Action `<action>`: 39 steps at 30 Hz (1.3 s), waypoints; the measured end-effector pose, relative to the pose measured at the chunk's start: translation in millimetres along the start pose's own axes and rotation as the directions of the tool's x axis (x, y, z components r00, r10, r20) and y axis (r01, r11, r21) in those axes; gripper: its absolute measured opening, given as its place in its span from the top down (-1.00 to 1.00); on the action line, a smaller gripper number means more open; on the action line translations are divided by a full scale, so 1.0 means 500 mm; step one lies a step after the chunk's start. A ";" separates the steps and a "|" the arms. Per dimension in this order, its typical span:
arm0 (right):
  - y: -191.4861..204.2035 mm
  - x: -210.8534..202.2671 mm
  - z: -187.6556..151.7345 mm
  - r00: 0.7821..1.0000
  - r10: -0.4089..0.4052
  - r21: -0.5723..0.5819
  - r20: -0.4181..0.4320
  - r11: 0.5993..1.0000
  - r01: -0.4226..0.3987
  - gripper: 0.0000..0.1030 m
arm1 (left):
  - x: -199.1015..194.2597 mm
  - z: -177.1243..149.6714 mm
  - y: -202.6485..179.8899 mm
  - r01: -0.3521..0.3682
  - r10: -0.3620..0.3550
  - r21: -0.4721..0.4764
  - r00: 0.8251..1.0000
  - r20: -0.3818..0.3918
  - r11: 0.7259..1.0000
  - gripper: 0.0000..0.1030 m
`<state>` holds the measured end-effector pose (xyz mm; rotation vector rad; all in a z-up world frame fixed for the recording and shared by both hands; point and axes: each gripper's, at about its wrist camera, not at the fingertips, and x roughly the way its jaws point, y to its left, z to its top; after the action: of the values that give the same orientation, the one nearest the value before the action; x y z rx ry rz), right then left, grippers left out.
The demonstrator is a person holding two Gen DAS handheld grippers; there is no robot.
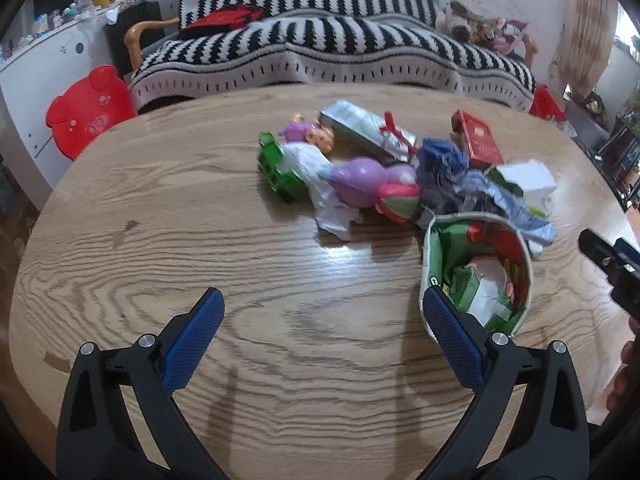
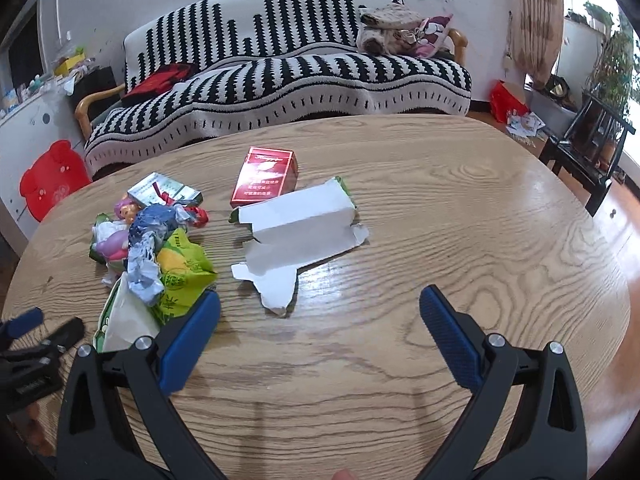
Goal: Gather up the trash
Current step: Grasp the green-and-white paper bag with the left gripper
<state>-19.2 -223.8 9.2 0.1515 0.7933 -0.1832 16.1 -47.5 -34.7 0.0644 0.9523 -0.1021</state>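
Left gripper (image 1: 322,334): jaws spread wide, nothing held. Blue pads (image 1: 192,344) with a fine cross-hatched grip, set on black plastic arms with silver rivets. The right pad tip is seen against the rim of the bag (image 1: 480,276); contact cannot be confirmed.

Right gripper (image 2: 320,312): jaws likewise spread wide and empty, poised over bare bench (image 2: 360,380). Same blue textured pads, same black arms.

Bench: oval top, light wood with bold swirling grain, glossy; glare is noted near the middle.

Bag: soft, glossy green-and-white printed film, mouth open and rounded toward the left camera. Crumpled wrappers are seen inside it. It lies at the near end of the trash pile.

Carton (image 2: 296,232): flattened white card, torn and unfolded, with ragged flaps and a green printed edge. It lies flat ahead of the right gripper, apart from the pile.

Pile, behind the bag: crumpled blue-grey foil (image 1: 444,172), creased and matte; a smooth lilac plastic toy (image 1: 360,180), gourd-shaped; a red-and-green ball (image 1: 398,200) touching it; crumpled white tissue (image 1: 320,184); a green plastic block (image 1: 276,168); a small doll (image 1: 316,136).

Further back: a silvery box (image 1: 364,128) tied with thin red ribbon, and a red pack (image 2: 264,176), rectangular and glossy, just beyond the carton.

Beyond the bench: a sofa (image 2: 280,72) under a knitted black-and-white striped throw, and a red plastic stool (image 1: 88,112) with a bear-shaped seat.
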 end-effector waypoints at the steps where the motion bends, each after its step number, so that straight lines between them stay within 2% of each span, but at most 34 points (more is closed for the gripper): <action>1: -0.002 0.000 -0.001 1.000 0.001 -0.002 0.000 1.000 -0.001 -0.87 | 0.003 0.002 -0.004 0.016 -0.016 0.000 1.000 -0.012 1.000 -0.87; 4: -0.005 0.002 0.000 1.000 0.003 -0.002 -0.004 1.000 -0.003 -0.87 | -0.017 0.003 -0.022 0.043 -0.043 0.025 0.999 0.007 0.999 -0.87; 7: -0.013 0.003 0.003 1.000 0.009 0.016 -0.006 1.000 -0.009 -0.87 | -0.056 0.000 -0.045 0.057 -0.065 0.088 0.993 0.097 0.995 -0.87; 8: -0.016 0.002 0.005 1.000 0.011 0.025 -0.003 1.000 -0.011 -0.87 | -0.059 0.001 -0.052 0.051 -0.062 0.100 0.993 0.105 0.994 -0.87; 10: -0.015 -0.002 0.007 1.000 0.013 0.032 0.001 0.999 -0.013 -0.87 | -0.049 0.001 -0.070 0.074 -0.083 0.105 0.994 0.078 0.992 -0.87; 13: -0.013 0.000 0.006 1.000 0.016 0.016 -0.006 1.000 -0.016 -0.87 | -0.031 0.005 -0.098 0.157 -0.158 0.067 0.987 0.009 0.985 -0.87; 15: -0.015 0.003 0.005 1.000 0.015 0.014 -0.012 1.000 -0.015 -0.87 | -0.031 0.006 -0.118 0.187 -0.187 0.072 0.982 0.001 0.980 -0.87; 22: -0.061 0.000 0.007 1.000 0.026 0.084 -0.005 0.996 -0.026 -0.87 | -0.031 0.000 -0.151 0.208 -0.210 0.115 0.978 0.006 0.971 -0.87; 26: -0.075 0.000 0.009 0.999 0.048 0.115 -0.006 0.992 -0.046 -0.87 | -0.009 -0.001 -0.142 0.183 -0.185 0.102 0.983 0.008 0.978 -0.87; 30: -0.079 0.007 0.007 0.999 0.041 0.119 -0.019 0.992 -0.038 -0.87 | 0.026 0.002 -0.135 0.238 -0.234 0.081 0.971 -0.049 0.968 -0.87; 32: -0.083 0.013 0.004 0.999 0.039 0.120 -0.030 0.992 -0.035 -0.87 | 0.047 0.004 -0.125 0.296 -0.293 0.016 0.952 -0.091 0.955 -0.87; 35: -0.086 0.024 0.001 0.998 0.036 0.131 -0.050 0.991 -0.029 -0.87 | 0.062 0.005 -0.113 0.296 -0.299 -0.039 0.948 -0.108 0.954 -0.87; 36: -0.087 0.028 0.000 0.998 0.031 0.137 -0.059 0.990 -0.023 -0.87 | 0.063 0.006 -0.109 0.277 -0.280 -0.039 0.954 -0.106 0.960 -0.85; 39: -0.087 0.039 -0.002 0.997 0.019 0.152 -0.079 0.988 -0.007 -0.87 | 0.058 0.006 -0.100 0.245 -0.245 -0.022 0.964 -0.106 0.969 -0.45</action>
<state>-16.3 -268.1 -8.5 0.3090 0.8586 -0.2264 29.2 -99.0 -57.0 -0.0569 1.0658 -0.3262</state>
